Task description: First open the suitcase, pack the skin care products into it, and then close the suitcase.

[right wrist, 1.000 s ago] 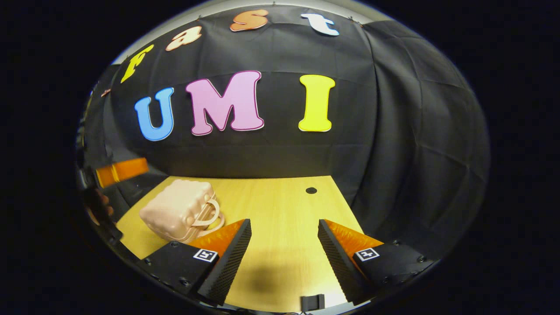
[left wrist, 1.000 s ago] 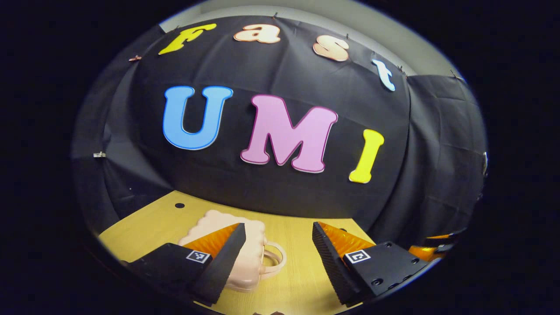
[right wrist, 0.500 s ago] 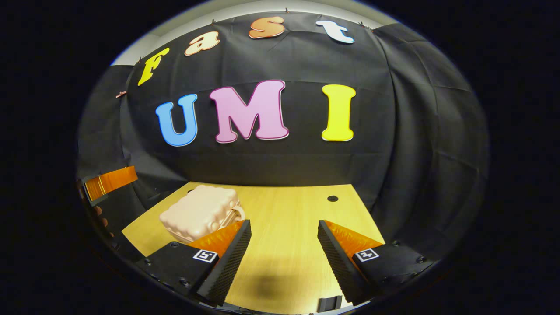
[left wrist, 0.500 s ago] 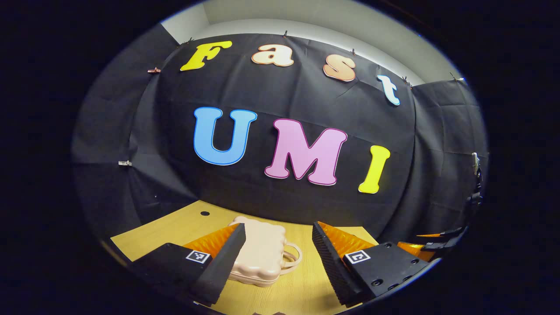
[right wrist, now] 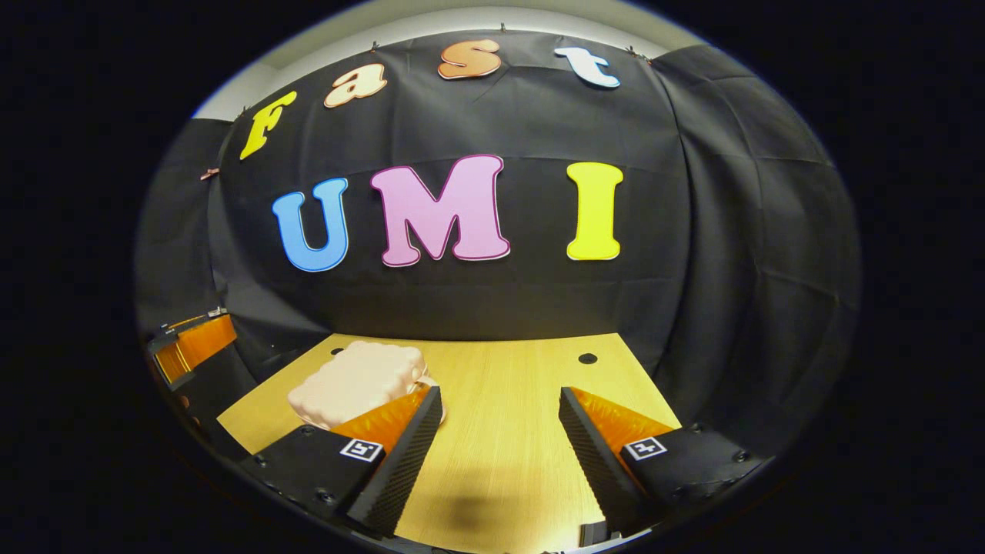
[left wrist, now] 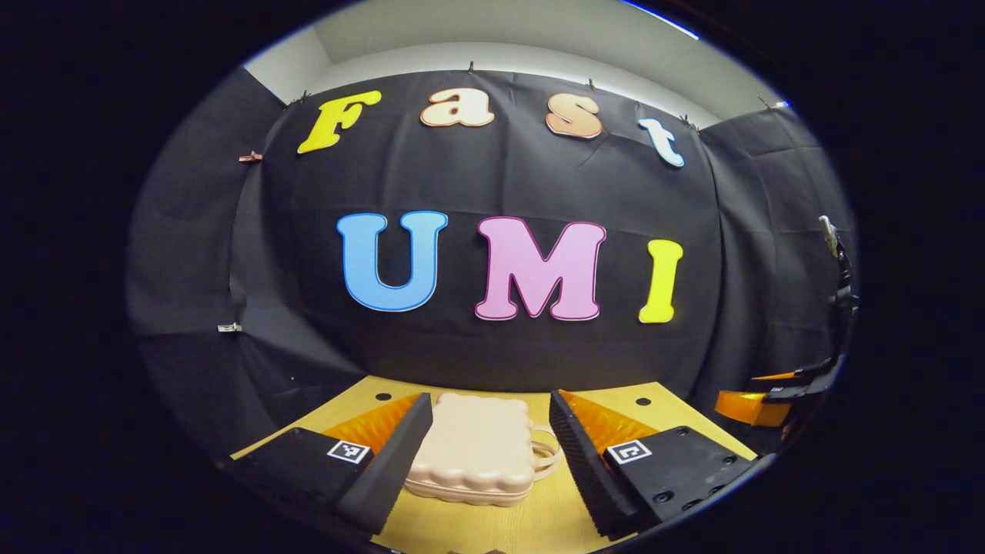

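My left gripper gapes before the closed, scalloped pale-pink plastic suitcase on the light wooden table. My right gripper also gapes, over bare tabletop.

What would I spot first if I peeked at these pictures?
Probably the small pink suitcase, lying shut on the yellow wooden table with its loop handle pointing to one side. In the left gripper view it sits framed between the open left gripper and its black fingers with orange backs. In the right gripper view the right gripper is open too, over bare table beside the suitcase.
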`<state>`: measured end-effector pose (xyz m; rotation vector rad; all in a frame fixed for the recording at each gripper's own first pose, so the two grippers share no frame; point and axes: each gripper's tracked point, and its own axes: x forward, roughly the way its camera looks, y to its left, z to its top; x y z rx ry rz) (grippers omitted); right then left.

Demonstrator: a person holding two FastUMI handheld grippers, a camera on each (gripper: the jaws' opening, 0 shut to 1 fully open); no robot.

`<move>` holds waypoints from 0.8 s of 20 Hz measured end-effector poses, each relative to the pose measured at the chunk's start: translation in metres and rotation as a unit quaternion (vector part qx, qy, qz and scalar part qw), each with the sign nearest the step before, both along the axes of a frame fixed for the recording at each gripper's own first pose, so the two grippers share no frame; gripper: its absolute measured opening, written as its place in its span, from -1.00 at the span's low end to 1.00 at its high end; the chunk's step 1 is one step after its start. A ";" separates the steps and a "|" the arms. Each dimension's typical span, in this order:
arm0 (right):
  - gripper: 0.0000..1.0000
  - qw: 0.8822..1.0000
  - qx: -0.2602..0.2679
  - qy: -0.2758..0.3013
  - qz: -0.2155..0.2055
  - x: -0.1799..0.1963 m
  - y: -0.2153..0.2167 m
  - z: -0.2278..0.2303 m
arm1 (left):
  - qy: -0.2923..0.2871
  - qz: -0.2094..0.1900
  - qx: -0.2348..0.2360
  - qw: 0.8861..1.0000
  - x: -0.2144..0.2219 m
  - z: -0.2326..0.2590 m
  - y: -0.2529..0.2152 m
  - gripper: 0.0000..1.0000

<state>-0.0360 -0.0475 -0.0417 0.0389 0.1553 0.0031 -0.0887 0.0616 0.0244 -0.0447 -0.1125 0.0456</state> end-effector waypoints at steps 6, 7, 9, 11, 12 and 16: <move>0.94 1.000 0.002 0.007 -0.004 -0.017 0.027 -0.014 | 0.019 -0.003 0.041 0.999 0.004 -0.027 0.013 0.92; 0.94 1.000 0.003 0.010 -0.006 -0.020 0.031 -0.016 | 0.022 -0.012 0.042 0.999 0.004 -0.029 0.009 0.92; 0.94 1.000 0.004 0.014 -0.012 -0.026 0.035 -0.016 | 0.020 -0.030 0.043 0.998 0.007 -0.027 0.002 0.92; 0.94 1.000 0.008 0.013 -0.015 -0.031 0.038 -0.015 | 0.011 -0.036 0.052 0.998 0.009 -0.022 0.002 0.92; 0.94 1.000 0.007 0.012 -0.016 -0.032 0.039 -0.015 | 0.005 -0.038 0.058 0.998 0.009 -0.020 0.001 0.92; 0.94 1.000 0.007 0.010 -0.023 -0.039 0.037 -0.014 | 0.006 -0.052 0.054 0.997 0.007 -0.022 -0.005 0.92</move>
